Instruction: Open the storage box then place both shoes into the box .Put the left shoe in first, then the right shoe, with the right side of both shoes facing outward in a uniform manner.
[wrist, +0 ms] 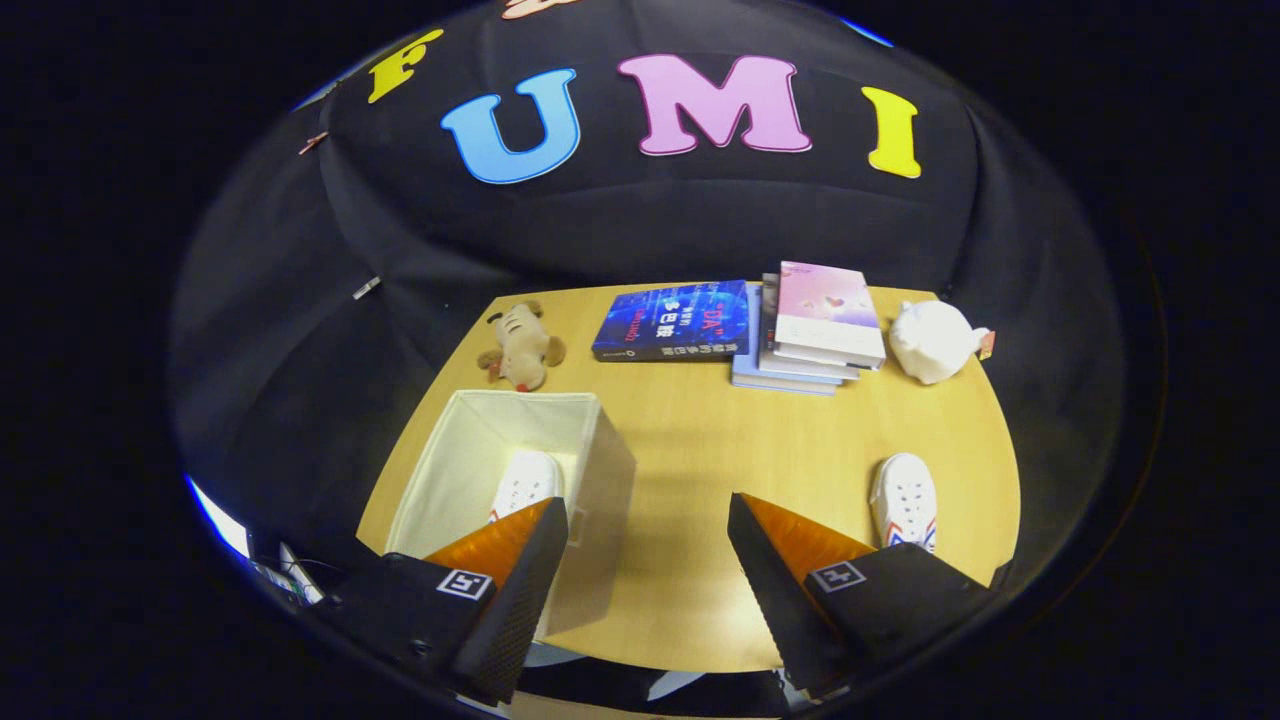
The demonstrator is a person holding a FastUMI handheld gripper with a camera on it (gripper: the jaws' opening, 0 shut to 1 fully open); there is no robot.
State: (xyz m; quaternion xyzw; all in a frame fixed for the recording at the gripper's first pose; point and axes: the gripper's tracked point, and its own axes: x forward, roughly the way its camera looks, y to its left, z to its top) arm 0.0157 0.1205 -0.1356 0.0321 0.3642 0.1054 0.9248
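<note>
A cream fabric storage box (600,470) stands open on the wooden table (720,440), on the left, partly behind my left finger. One white shoe (525,482) lies inside it, its heel end hidden by that finger. A second white shoe (905,500) with red and blue stripes rests on the table just beyond my right finger. My gripper (648,525) hangs above the table's near edge, open wide, with nothing between its fingers.
At the far side of the table lie a brown plush dog (522,347), a dark blue book (670,322), a stack of books (815,330) and a white plush toy (932,341). Bare wood stretches between box and second shoe.
</note>
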